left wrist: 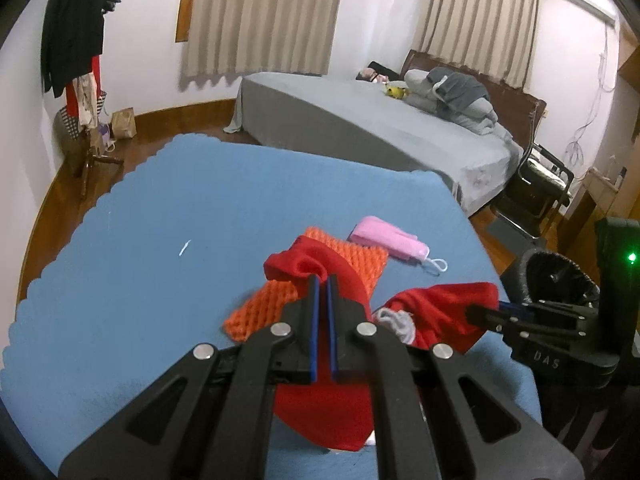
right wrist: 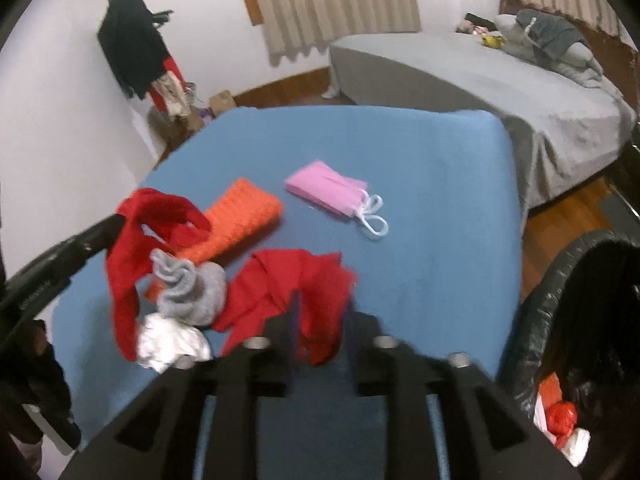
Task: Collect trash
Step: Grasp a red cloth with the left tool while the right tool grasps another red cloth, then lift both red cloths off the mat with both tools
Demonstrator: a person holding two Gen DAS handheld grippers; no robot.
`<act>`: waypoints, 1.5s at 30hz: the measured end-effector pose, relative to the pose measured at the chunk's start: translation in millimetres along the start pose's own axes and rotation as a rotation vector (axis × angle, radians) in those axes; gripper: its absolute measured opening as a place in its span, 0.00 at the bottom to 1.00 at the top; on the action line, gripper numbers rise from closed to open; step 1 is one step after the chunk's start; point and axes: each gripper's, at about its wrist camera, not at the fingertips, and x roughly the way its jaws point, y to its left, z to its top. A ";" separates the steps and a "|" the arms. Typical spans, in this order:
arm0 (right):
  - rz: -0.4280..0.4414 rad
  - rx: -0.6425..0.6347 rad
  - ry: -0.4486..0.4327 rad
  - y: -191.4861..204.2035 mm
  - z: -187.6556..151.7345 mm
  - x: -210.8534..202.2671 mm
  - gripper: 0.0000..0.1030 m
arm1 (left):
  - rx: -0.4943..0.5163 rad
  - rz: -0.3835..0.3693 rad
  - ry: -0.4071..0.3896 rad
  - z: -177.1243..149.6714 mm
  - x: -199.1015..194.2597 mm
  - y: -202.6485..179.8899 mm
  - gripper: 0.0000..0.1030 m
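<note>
Red cloth [left wrist: 320,412] pinched by the left claw [left wrist: 323,280]; right claw [right wrist: 320,312], blurred, grips another red piece [right wrist: 316,292], partly hidden.

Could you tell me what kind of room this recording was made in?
Most likely a bedroom in a home: a bed with grey bedding, curtains over the windows, and clothes on a coat rack in the corner.

Your worktop [right wrist: 420,200] carries matt blue fabric. The red cloth [right wrist: 288,284] is soft; the orange piece [right wrist: 244,212] is coarse knit. The bin liner [right wrist: 560,280] is glossy black plastic.
</note>
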 end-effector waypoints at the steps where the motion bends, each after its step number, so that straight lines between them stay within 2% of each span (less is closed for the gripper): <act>1: -0.014 0.004 -0.011 -0.8 0.0 -1.1 0.39 | -0.002 0.001 0.001 -0.5 0.6 1.3 0.03; 3: -0.039 0.009 -0.036 1.9 1.9 -4.3 0.57 | -0.006 0.000 0.001 -1.8 0.4 2.5 0.03; 8: -0.026 -0.024 -0.066 15.0 9.8 -0.7 0.69 | -0.011 -0.003 -0.002 -2.0 -0.2 4.8 0.03; 12: -0.021 -0.060 -0.061 27.0 9.7 11.4 0.71 | -0.018 0.000 0.002 -3.3 -0.1 9.2 0.03; 22: 0.007 -0.081 0.043 34.9 -7.7 42.9 0.69 | -0.024 -0.002 0.014 -3.7 5.1 13.7 0.03; 25: -0.023 -0.108 0.046 37.8 -12.9 47.0 0.62 | -0.024 -0.002 0.020 -5.6 7.4 13.8 0.04; 26: -0.038 -0.125 0.046 38.9 -13.1 47.1 0.57 | -0.024 -0.004 0.023 -5.9 8.0 13.6 0.05; 27: -0.043 -0.138 0.044 39.4 -13.1 46.7 0.48 | -0.026 -0.007 0.026 -6.6 8.4 12.4 0.06; 28: -0.039 -0.138 0.042 38.3 -11.6 45.2 0.42 | -0.026 -0.008 0.029 -6.2 9.3 12.1 0.07; 30: -0.021 -0.118 0.045 33.2 -8.7 43.7 0.22 | -0.028 -0.010 0.031 -5.2 11.3 12.7 0.16; 31: -0.015 -0.111 0.045 30.8 -7.5 43.2 0.19 | -0.030 -0.011 0.032 -4.6 12.5 12.5 0.20; 33: -0.004 -0.089 0.042 25.7 -6.2 40.6 0.17 | -0.033 -0.016 0.033 -2.9 16.0 11.3 0.37; 39: 0.017 -0.034 -0.010 13.1 3.4 25.2 0.16 | -0.014 -0.026 0.047 6.1 35.8 8.4 0.52; 43: 0.021 -0.043 -0.030 14.5 12.5 18.1 0.16 | -0.026 -0.054 0.060 13.0 50.8 10.0 0.48; 45: 0.023 -0.042 -0.040 13.0 14.3 14.7 0.16 | -0.037 -0.079 0.069 14.9 57.6 13.2 0.26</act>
